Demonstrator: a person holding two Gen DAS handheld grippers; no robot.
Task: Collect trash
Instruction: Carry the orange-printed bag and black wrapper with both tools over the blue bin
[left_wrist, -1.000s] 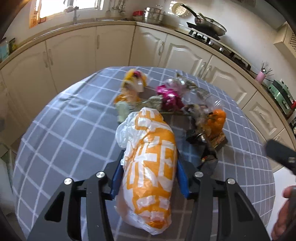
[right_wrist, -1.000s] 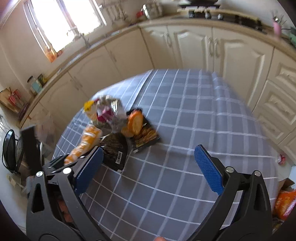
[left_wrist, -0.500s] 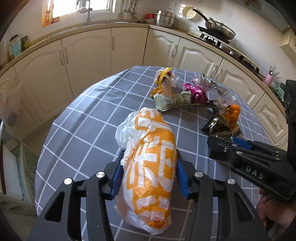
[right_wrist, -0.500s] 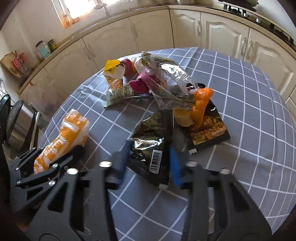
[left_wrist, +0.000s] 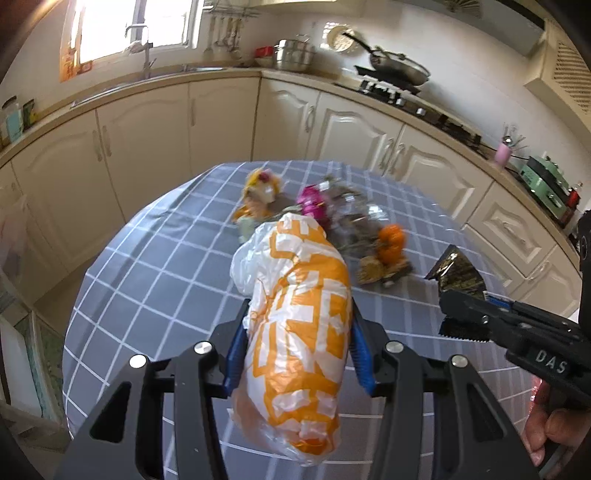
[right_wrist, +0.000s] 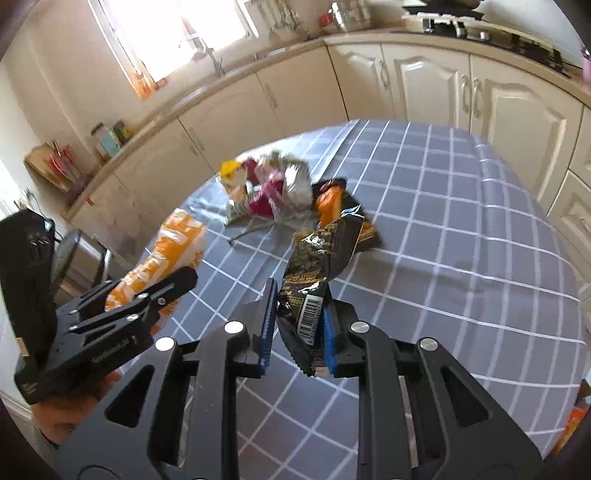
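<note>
between the blue pads of the left gripper (left_wrist: 297, 339) sits a bulging orange-and-white plastic bag (left_wrist: 299, 332), the jaws standing about half open and pressed against its two sides so that it is held lengthwise, its crumpled mouth pointing away ahead of the fingertips and its rounded bottom hanging back toward the camera; the bag is plainly stuffed, but what is inside it cannot be told through the plastic. beyond the bag's far end, on the grey checked tablecloth (left_wrist: 155, 280), lies the loose pile of remaining trash (left_wrist: 325, 218): a yellowish wrapper, a pink one, clear crinkled film and an orange piece, all blurred. off to the right of the left jaws the right gripper (right_wrist: 297, 332) shows with a hand (left_wrist: 554, 428) below it. its jaws have just been closing and now stand nearly together, pinching the barcode end of a black-and-gold snack wrapper (right_wrist: 321, 266); the wrapper rises forward from between the pads, crumpled, its far tip over the table and just short of the pile. whether its far end still touches the cloth cannot be told. to the left of the right jaws the left gripper and its orange bag are seen from the side, near but apart from the wrapper.
</note>
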